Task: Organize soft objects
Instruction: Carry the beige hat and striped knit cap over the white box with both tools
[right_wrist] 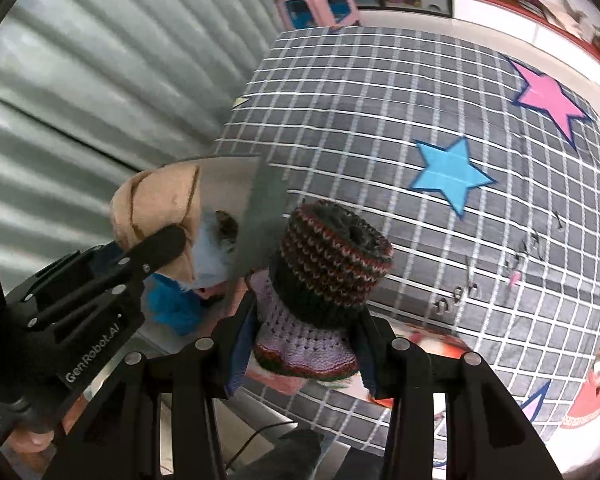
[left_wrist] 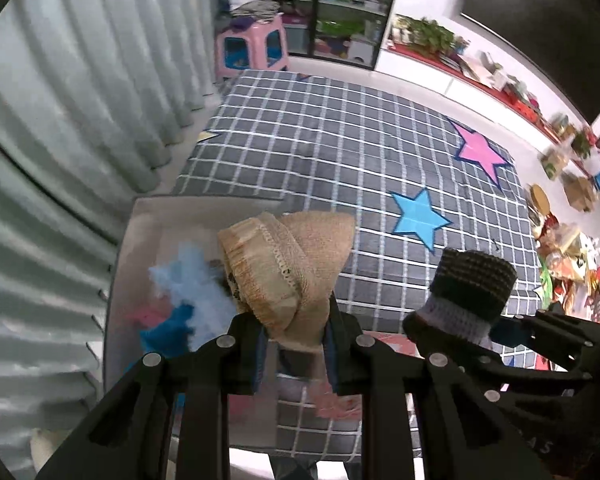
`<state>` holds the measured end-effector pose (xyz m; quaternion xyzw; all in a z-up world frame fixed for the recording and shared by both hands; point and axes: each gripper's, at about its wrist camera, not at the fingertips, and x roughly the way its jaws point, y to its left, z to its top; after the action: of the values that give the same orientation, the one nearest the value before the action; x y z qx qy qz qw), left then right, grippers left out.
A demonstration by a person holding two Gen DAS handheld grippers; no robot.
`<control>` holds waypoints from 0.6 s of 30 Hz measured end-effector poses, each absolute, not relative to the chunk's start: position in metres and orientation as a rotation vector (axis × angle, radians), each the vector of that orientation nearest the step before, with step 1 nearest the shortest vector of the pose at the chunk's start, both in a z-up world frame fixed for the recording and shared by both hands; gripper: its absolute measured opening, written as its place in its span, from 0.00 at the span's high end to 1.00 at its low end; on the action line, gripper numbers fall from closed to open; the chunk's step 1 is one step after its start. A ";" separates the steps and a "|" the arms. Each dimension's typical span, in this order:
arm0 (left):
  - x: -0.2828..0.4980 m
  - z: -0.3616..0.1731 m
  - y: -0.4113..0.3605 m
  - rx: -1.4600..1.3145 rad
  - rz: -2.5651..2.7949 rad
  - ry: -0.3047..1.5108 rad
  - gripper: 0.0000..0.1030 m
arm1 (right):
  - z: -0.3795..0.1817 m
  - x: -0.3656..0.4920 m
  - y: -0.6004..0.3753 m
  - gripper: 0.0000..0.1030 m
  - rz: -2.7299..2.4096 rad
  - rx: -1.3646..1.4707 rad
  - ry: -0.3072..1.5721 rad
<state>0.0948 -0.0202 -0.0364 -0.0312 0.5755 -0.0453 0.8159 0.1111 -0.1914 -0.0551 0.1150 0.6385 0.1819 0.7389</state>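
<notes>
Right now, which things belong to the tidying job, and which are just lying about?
Job:
tan knitted hat, in left gripper
striped dark-and-lilac knitted hat, in right gripper
grey bin of soft items

Lying about:
pink plastic stool
clutter beside the mat

Grey checked mat point(left_wrist: 340, 152) with stars, grey bin point(left_wrist: 204, 208) at its edge.

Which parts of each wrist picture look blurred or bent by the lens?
Left wrist view: the shelf clutter at right smears with motion, the curtain bows, the beige hat is sharp. Right wrist view: the checked mat bulges like a dome, the knitted hat stays sharp.
</notes>
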 end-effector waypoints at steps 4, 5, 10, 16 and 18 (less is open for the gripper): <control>0.087 -0.039 0.008 -0.100 -0.053 1.231 0.75 | -0.050 0.112 -0.162 0.55 0.443 0.212 1.403; 0.086 -0.040 0.014 -0.106 -0.044 1.232 0.75 | -0.050 0.111 -0.154 0.55 0.453 0.202 1.404; 0.077 -0.046 0.044 -0.140 0.001 1.240 0.75 | -0.048 0.111 -0.125 0.55 0.493 0.162 1.411; 0.065 -0.055 0.075 -0.175 0.047 1.253 0.75 | -0.049 0.108 -0.094 0.55 0.532 0.129 1.423; 0.061 -0.058 0.084 -0.182 0.058 1.258 0.75 | -0.050 0.107 -0.085 0.55 0.543 0.120 1.428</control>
<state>0.0605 0.0837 -0.0577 -0.0851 0.5873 0.0271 0.8044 0.1069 -0.0849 -0.0500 0.0541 0.6462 0.2457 0.7205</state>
